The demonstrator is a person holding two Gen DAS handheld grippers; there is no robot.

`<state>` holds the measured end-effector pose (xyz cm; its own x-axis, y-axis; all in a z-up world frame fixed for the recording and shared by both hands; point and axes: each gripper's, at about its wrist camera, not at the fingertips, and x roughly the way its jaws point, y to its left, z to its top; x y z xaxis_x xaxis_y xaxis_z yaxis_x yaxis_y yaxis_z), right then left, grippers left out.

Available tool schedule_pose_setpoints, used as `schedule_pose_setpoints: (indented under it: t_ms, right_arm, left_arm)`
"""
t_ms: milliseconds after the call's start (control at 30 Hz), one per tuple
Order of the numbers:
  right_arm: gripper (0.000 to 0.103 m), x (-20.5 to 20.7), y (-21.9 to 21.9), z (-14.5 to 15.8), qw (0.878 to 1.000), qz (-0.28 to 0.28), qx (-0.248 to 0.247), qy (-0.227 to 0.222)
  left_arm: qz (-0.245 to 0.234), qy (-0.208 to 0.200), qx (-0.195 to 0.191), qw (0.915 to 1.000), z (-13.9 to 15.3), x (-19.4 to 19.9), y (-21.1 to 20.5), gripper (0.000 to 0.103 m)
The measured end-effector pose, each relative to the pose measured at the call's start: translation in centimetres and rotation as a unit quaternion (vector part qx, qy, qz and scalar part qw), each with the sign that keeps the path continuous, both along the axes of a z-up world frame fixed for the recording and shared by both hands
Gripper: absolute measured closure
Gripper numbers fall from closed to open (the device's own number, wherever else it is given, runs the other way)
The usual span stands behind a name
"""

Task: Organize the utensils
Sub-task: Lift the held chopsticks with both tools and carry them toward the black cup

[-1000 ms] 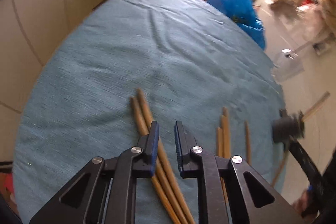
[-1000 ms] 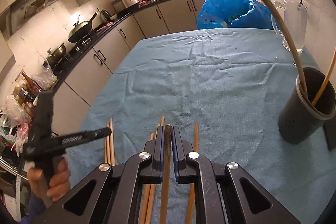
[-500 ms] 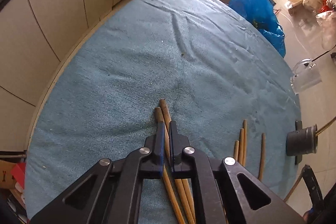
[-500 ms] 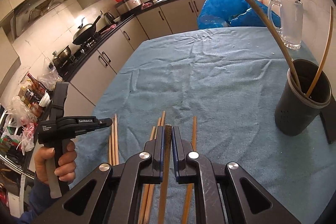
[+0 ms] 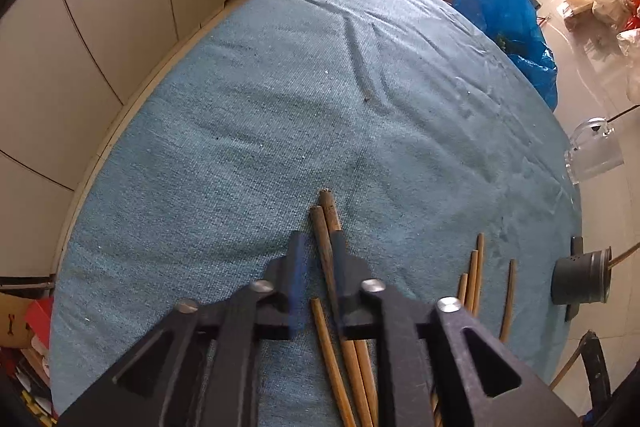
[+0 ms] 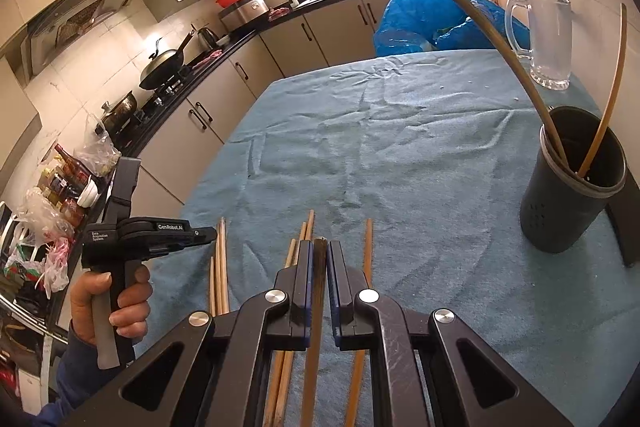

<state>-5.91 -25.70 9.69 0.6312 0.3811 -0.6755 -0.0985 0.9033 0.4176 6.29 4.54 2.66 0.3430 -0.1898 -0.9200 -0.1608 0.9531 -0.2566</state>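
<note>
Several wooden chopsticks lie on the blue cloth. My left gripper (image 5: 318,247) has its jaws slightly apart around a dark-tipped chopstick (image 5: 324,239), with two more beside it; whether it grips is unclear. It also shows in the right wrist view (image 6: 200,233). Another group of chopsticks (image 5: 474,275) lies to the right. My right gripper (image 6: 319,255) is shut on one chopstick (image 6: 318,291) above several others (image 6: 298,247). The dark utensil holder (image 6: 568,195) stands at the right with two chopsticks in it; it shows in the left wrist view (image 5: 580,279).
A glass mug (image 6: 546,39) stands at the far right of the table, behind the holder. A blue plastic bag (image 6: 424,15) sits beyond the far edge. Kitchen cabinets (image 5: 120,7) run along the left side of the cloth-covered table (image 6: 400,147).
My left gripper came down over the left pair of chopsticks and narrowed around one, then parted slightly. My right gripper stayed shut on its chopstick, shifting slightly toward the holder.
</note>
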Motion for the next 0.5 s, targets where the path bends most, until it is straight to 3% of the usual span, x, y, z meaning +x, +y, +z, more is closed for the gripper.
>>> schedule_pose_setpoints:
  t_ms: [500]
  right_arm:
    - [0.095, -0.2, -0.2, -0.1, 1.000, 0.000, 0.002, 0.003]
  left_arm:
    - [-0.017, 0.002, 0.054, 0.9984, -0.3, 1.2, -1.9, 0.083]
